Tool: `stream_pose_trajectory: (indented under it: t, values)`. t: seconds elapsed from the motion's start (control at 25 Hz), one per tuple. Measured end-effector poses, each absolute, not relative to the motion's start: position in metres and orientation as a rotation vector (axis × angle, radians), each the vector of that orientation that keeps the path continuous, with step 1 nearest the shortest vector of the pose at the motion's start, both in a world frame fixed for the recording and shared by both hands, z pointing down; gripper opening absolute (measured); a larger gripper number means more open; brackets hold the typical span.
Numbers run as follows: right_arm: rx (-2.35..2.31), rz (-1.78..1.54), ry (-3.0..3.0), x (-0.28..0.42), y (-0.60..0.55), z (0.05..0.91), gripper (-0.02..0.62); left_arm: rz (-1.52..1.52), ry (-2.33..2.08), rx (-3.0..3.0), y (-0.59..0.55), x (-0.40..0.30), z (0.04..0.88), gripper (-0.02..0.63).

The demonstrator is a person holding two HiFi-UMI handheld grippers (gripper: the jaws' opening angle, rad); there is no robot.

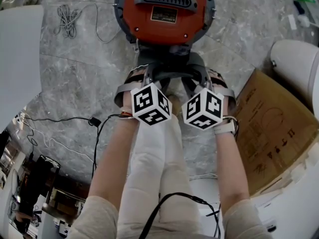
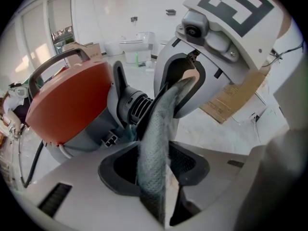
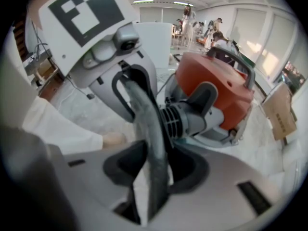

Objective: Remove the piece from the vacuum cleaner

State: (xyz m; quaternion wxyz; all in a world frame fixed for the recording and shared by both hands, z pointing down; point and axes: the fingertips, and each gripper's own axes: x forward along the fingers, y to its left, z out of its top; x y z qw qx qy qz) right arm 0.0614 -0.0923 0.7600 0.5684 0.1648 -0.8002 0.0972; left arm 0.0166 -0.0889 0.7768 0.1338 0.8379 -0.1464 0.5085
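An orange, round vacuum cleaner (image 1: 164,9) stands on the marble floor in front of me. From its near side a dark grey piece (image 1: 169,66) sticks out toward me on a ribbed connector (image 2: 134,105). My left gripper (image 1: 145,77) and right gripper (image 1: 200,78) flank that piece and face each other. In the left gripper view the grey textured piece (image 2: 156,143) runs between the jaws of my left gripper (image 2: 154,174), pressed from both sides. The right gripper view shows the same piece (image 3: 151,138) clamped in my right gripper (image 3: 154,174), beside the vacuum cleaner (image 3: 211,81).
A flat cardboard sheet (image 1: 269,128) lies at the right, with a white rounded appliance (image 1: 299,63) behind it. A coiled white cord (image 1: 67,19) rests at the upper left, black cables (image 1: 99,128) trail at the left, and a white panel (image 1: 20,49) borders the left edge.
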Motion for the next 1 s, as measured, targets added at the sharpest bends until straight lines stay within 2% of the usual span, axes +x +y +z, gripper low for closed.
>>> stream_pose_trajectory:
  t: [0.08,0.24,0.44,1.0]
  values:
    - [0.389,0.213,-1.876,0.062,-0.092,0.76,0.141,1.439,-0.47,2.403,-0.092,0.015,0.776,0.135]
    - [0.394,0.203,-1.875,0.063,-0.089,0.759,0.121,1.431,-0.5,2.37,-0.095,0.011,0.775,0.091]
    - [0.413,0.206,-1.886,0.064,-0.083,0.757,0.057,1.439,-0.506,2.373,-0.09,0.01,0.774,0.067]
    - [0.431,0.216,-1.887,0.061,-0.083,0.756,0.049,1.459,-0.536,2.359,-0.086,0.005,0.775,0.058]
